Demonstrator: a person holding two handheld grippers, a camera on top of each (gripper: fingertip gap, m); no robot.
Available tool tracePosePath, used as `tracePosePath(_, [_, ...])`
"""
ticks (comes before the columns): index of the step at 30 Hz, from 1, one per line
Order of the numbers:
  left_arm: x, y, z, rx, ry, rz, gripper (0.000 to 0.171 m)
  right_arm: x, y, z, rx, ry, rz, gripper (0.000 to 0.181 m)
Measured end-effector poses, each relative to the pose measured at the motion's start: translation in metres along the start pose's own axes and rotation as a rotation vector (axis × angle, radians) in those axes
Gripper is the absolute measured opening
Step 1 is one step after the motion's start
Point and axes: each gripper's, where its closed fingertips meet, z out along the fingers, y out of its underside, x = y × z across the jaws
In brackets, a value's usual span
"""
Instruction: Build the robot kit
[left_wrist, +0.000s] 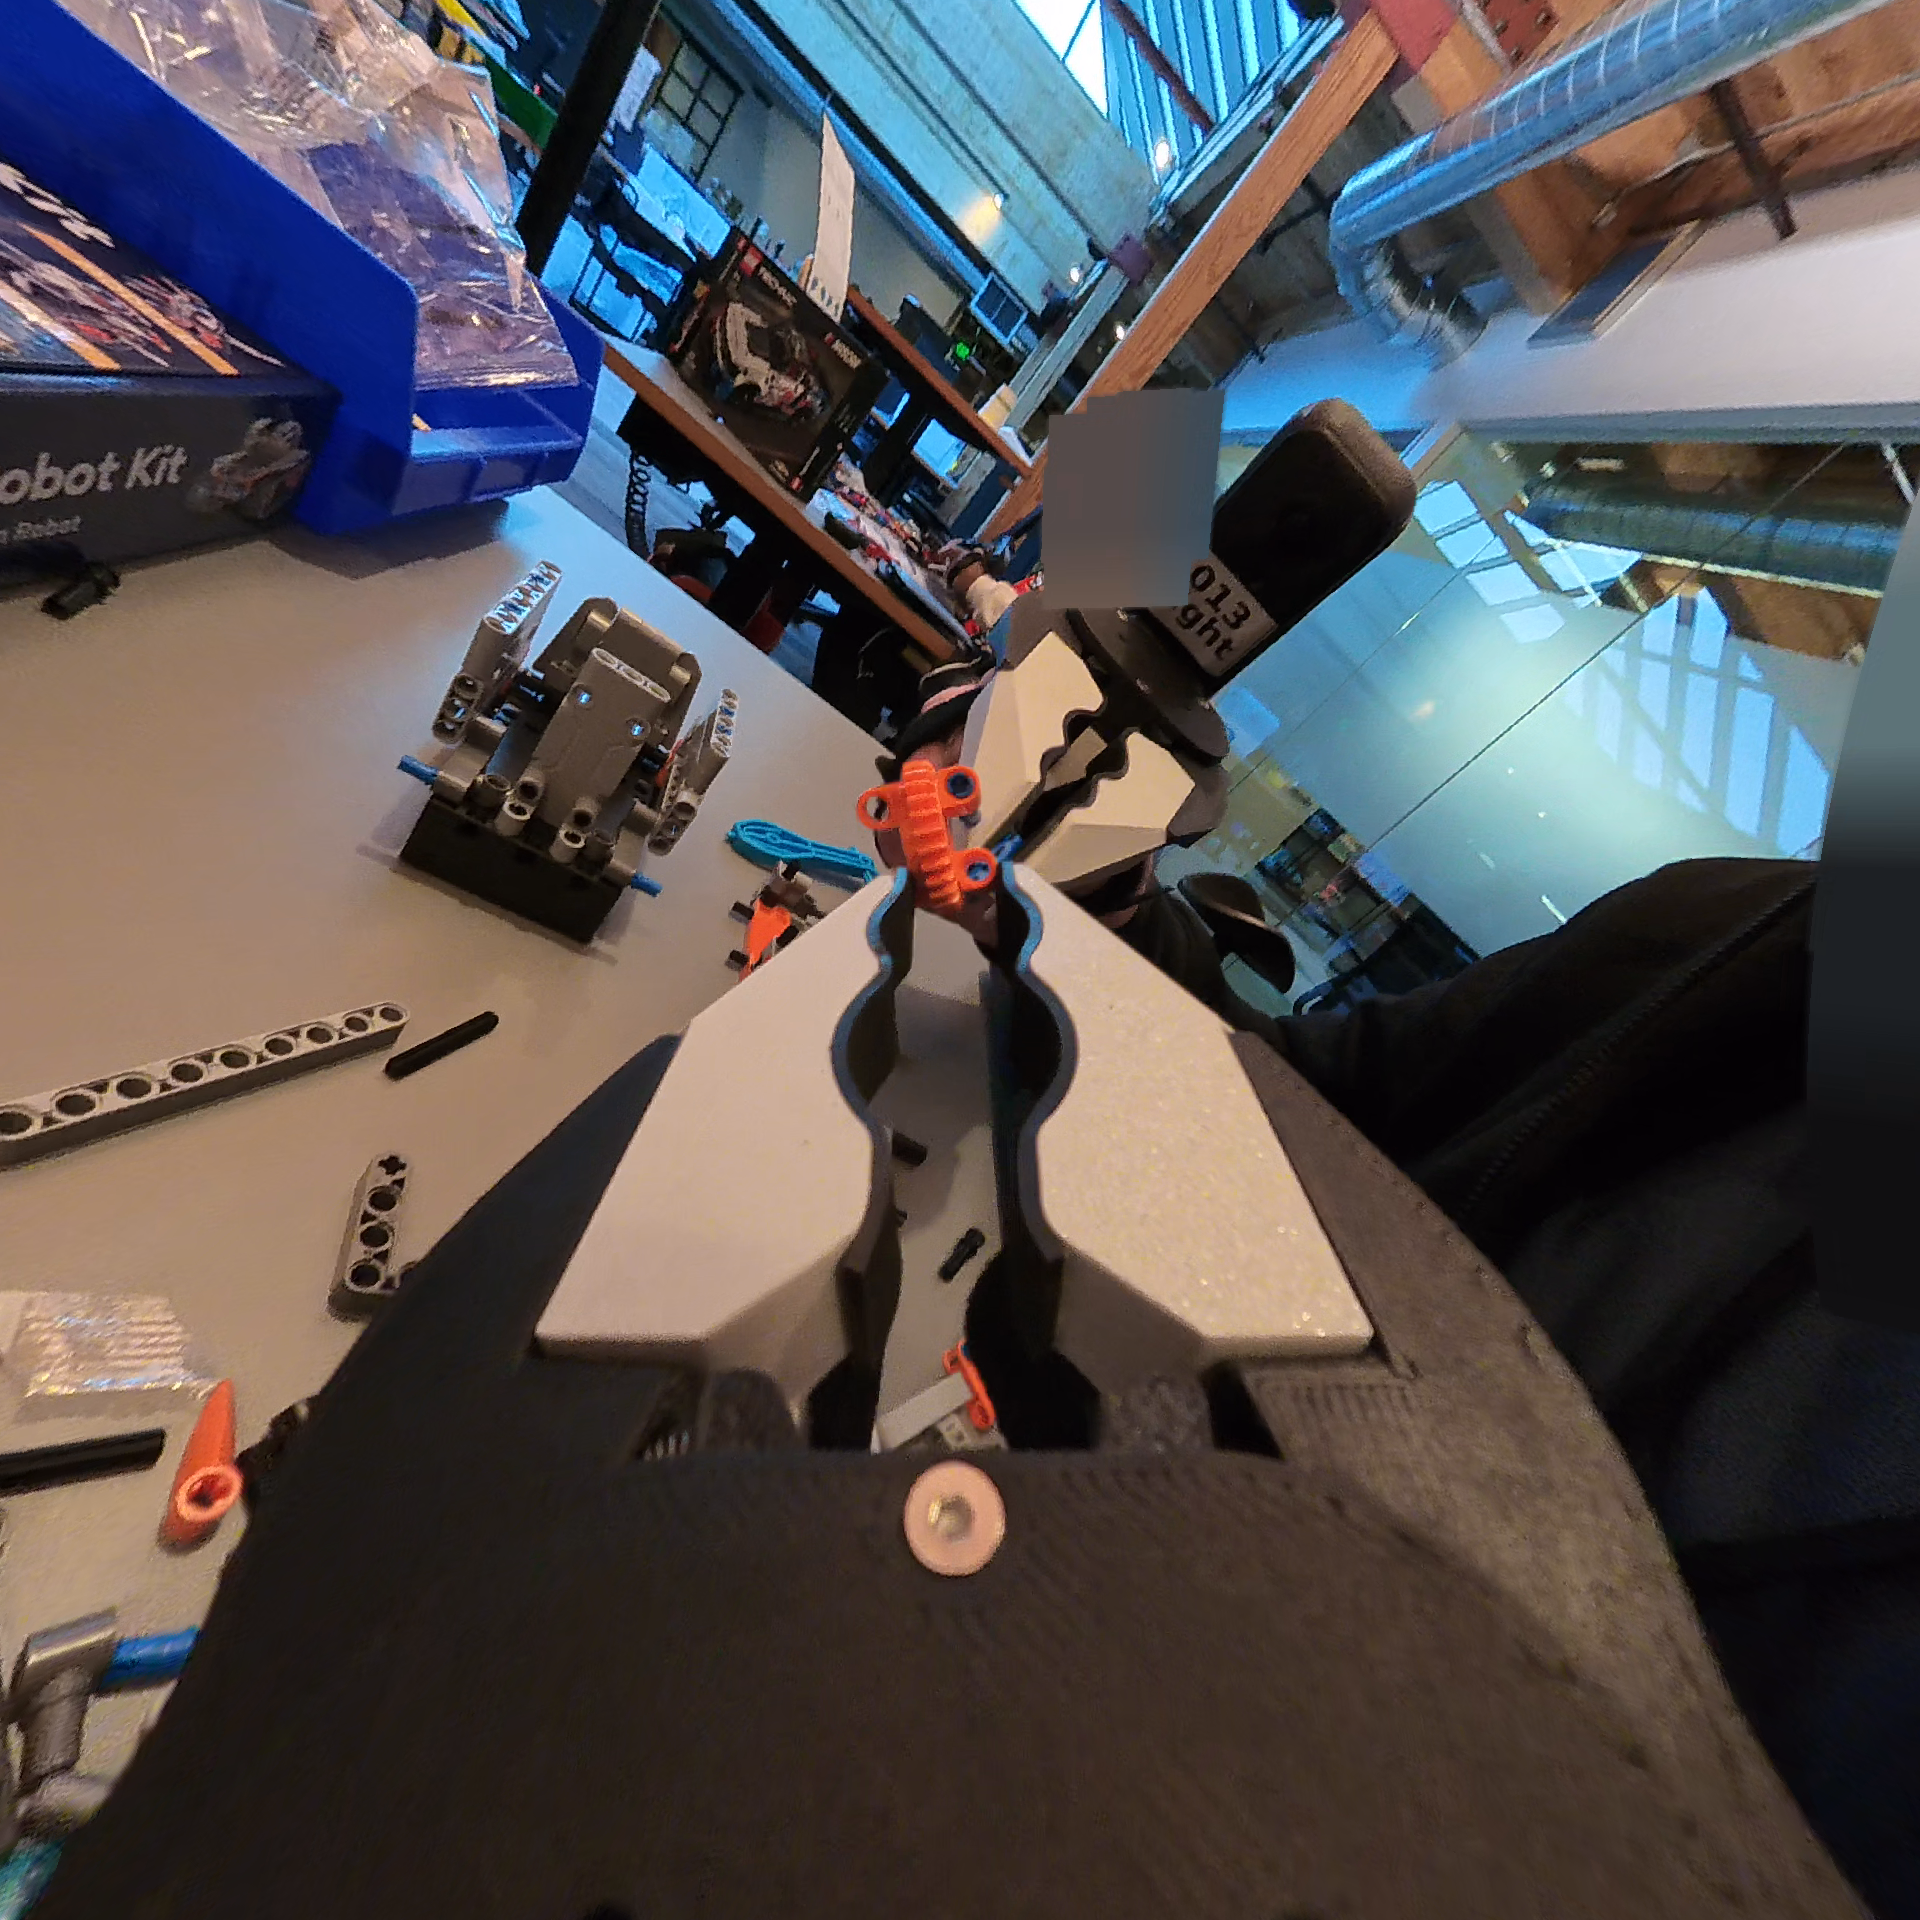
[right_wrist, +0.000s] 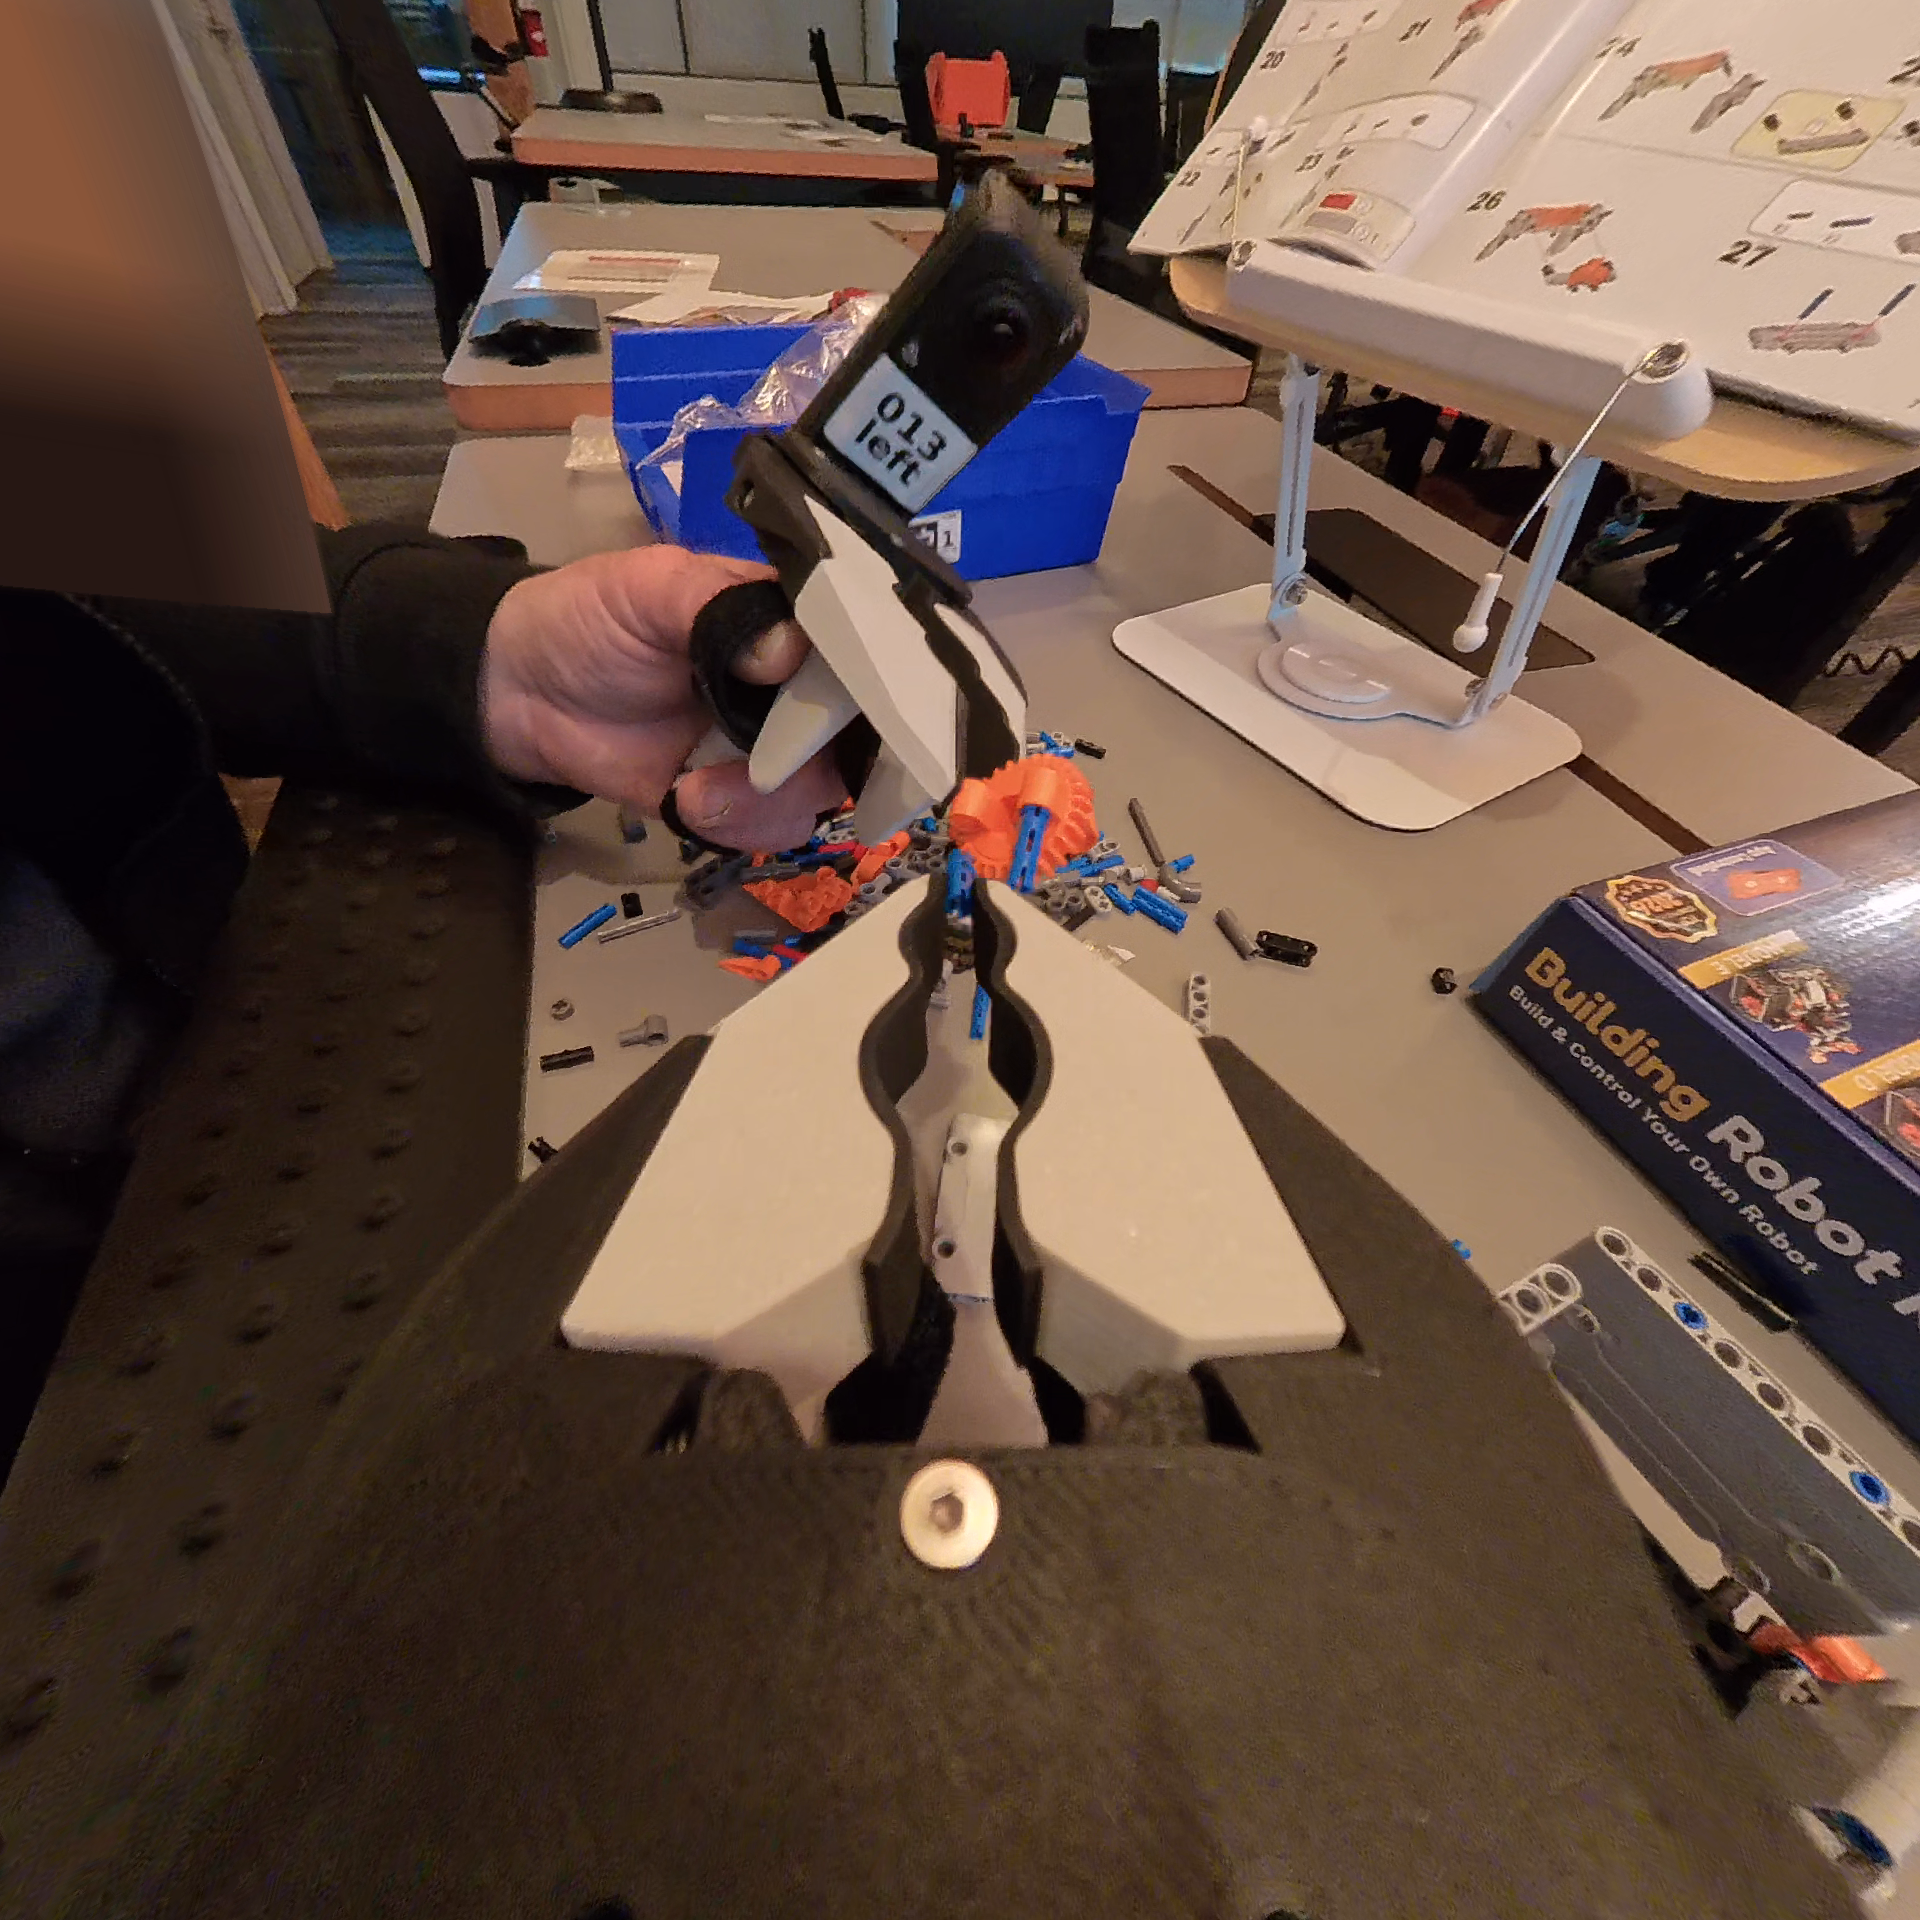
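Both claws are seen closed on small parts. Between the tips of the left gripper (left_wrist: 948, 896) an orange toothed piece (left_wrist: 928, 837) is clamped; it is ribbed like a short gear rack, with round eyelets at its corners, and blue pins sit in two of these eyelets. It is held up in the air, above the edge of the grey table (left_wrist: 208, 935), and just beyond it the right gripper (left_wrist: 1023, 831) is met almost tip to tip. Between the tips of the right gripper (right_wrist: 961, 902) a thin blue pin (right_wrist: 958, 894) is pinched, standing nearly upright above a pile of small orange, blue and grey pieces (right_wrist: 935, 873).

The fingers (left_wrist: 1132, 1143) of each tool are made of pale grey, grainy plastic with wavy black inner edges, and they are set in a rough black printed body. A hand (right_wrist: 613, 686) is wrapped around the left tool.

On the table a grey and black block assembly (left_wrist: 566, 758) is standing, and a long grey beam with round holes (left_wrist: 197, 1075), a short black rod (left_wrist: 442, 1042) and an orange cone-shaped piece (left_wrist: 203, 1465) are lying apart from each other. A blue bin (right_wrist: 904, 447) with crumpled clear bags, a dark blue cardboard box (right_wrist: 1714, 1060) and an open instruction booklet (right_wrist: 1558, 145) on a white stand (right_wrist: 1351, 717) are also seen.
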Motion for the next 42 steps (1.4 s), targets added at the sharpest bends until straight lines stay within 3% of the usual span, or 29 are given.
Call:
tracePosePath(14, [0.009,-0.006,0.010,0.092,0.085,-0.070,0.011,0.007,-0.017,-0.007,0.084,0.078,-0.020,0.002])
tracePosePath(32, [0.020,0.015,0.013,-0.088,0.129,0.011,0.009,-0.013,-0.008,-0.014,0.059,-0.137,0.035,0.002])
tracePosePath(42, [0.017,0.016,0.012,-0.110,0.087,0.053,0.009,-0.011,-0.006,-0.013,0.051,-0.136,0.053,0.002])
